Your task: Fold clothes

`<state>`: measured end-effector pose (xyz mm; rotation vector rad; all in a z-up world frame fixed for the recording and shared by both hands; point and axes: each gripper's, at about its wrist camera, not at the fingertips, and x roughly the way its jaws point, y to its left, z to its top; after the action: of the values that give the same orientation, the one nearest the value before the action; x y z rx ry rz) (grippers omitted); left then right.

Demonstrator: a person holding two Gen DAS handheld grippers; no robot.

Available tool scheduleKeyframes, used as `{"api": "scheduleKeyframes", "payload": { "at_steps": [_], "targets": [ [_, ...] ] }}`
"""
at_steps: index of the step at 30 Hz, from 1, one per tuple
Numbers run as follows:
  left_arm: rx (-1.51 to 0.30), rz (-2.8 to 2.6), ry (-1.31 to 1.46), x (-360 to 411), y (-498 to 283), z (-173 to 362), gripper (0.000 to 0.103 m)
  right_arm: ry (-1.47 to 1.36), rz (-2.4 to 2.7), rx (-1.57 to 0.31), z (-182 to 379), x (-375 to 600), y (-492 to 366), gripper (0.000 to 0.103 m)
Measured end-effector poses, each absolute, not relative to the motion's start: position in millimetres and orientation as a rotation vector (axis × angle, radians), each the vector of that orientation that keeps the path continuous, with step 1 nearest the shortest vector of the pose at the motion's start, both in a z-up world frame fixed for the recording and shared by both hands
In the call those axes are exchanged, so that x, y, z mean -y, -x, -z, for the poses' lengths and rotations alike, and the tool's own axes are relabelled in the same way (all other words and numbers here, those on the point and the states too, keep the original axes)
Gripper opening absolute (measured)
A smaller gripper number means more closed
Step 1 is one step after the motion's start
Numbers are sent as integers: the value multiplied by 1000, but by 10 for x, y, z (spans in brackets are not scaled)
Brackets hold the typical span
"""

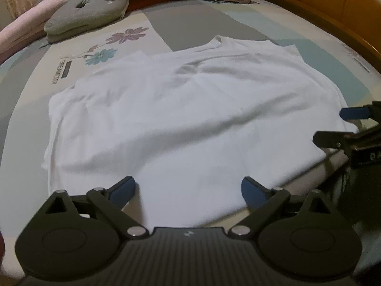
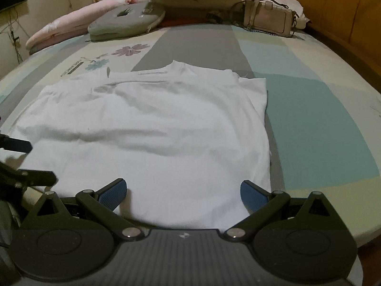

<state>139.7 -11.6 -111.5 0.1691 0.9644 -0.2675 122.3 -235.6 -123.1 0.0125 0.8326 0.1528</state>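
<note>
**White shirt flat on the bed, both tools wide at its near hem**

While the white shirt (image 1: 185, 119) lies spread on the bed (image 2: 309, 119), collar at the far end and hem just ahead of the tools, neither tool has hold of anything. The left tool (image 1: 188, 190) stands wide open with cloth showing between its blue pads, its tips over the near edge of the hem. The right tool (image 2: 183, 190) is spread just as wide at the same hem, toward the shirt's right corner. From the left view the right tool shows off to the side, beside the shirt's edge.

One sleeve ahead of the right tool looks laid along the body's side, and the far left side seems doubled over, so the shirt may be partly folded; the pictures fit either a spread shirt or one with its sides turned in. Any next fold would need both tools to close on matching hem corners and lift evenly, since thin cloth sags and creases easily.

Beyond the shirt lie a cushion (image 2: 123, 23) and a handbag (image 2: 269, 19).
</note>
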Motion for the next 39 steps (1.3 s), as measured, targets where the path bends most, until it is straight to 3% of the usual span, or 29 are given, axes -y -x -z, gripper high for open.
{"api": "scheduleKeyframes", "payload": {
  "at_steps": [15, 26, 39],
  "targets": [
    [-946, 305, -61, -63, -1441, 883, 97, -40, -165, -846, 1185, 2348, -1164, 103],
    [-911, 207, 296, -1434, -2088, 287, 97, -159, -307, -819, 970, 2378, -1221, 103],
    [-1042, 302, 458, -1606, -2240, 940, 97, -89, -327, -837, 936, 1943, -1380, 103]
  ]
}}
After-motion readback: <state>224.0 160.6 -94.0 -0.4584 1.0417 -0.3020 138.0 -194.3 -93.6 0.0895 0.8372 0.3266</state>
